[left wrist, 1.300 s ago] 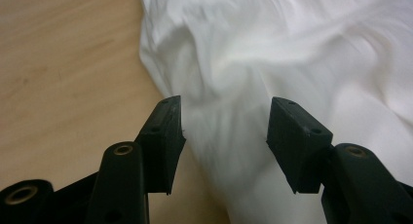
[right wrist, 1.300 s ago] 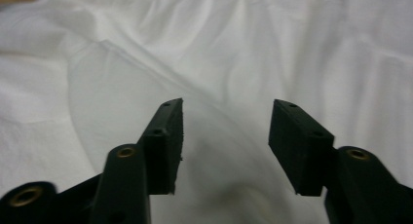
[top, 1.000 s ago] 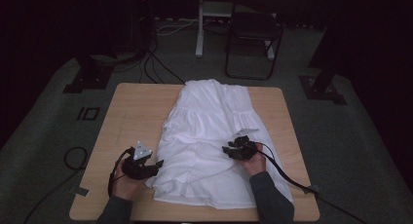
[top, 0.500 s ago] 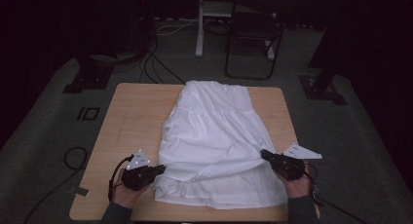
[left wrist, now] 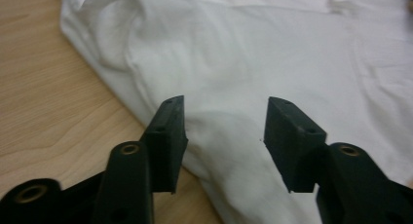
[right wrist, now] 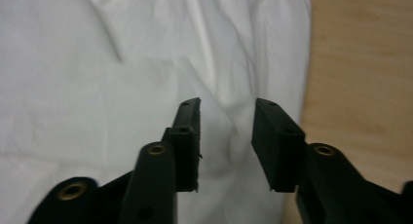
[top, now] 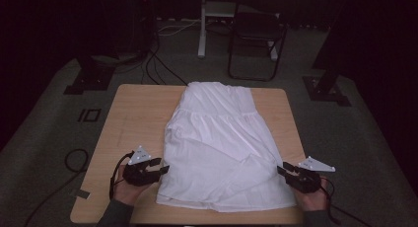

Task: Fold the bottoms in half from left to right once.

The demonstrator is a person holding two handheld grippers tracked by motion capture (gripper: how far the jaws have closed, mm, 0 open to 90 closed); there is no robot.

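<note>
Right gripper (top: 284,170) moved to garment's (top: 222,148) right edge, jaws just opened

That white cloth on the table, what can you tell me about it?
The white cloth looks like a thin, soft cotton garment, spread flat along the middle of the wooden table. It is narrow at the far end and widens toward the person, with a gathered seam across it and loose wrinkles and folds near the front. The left hand-held gripper and the right hand-held gripper sit at its near corners, jaws apart, neither clamping it.
</note>
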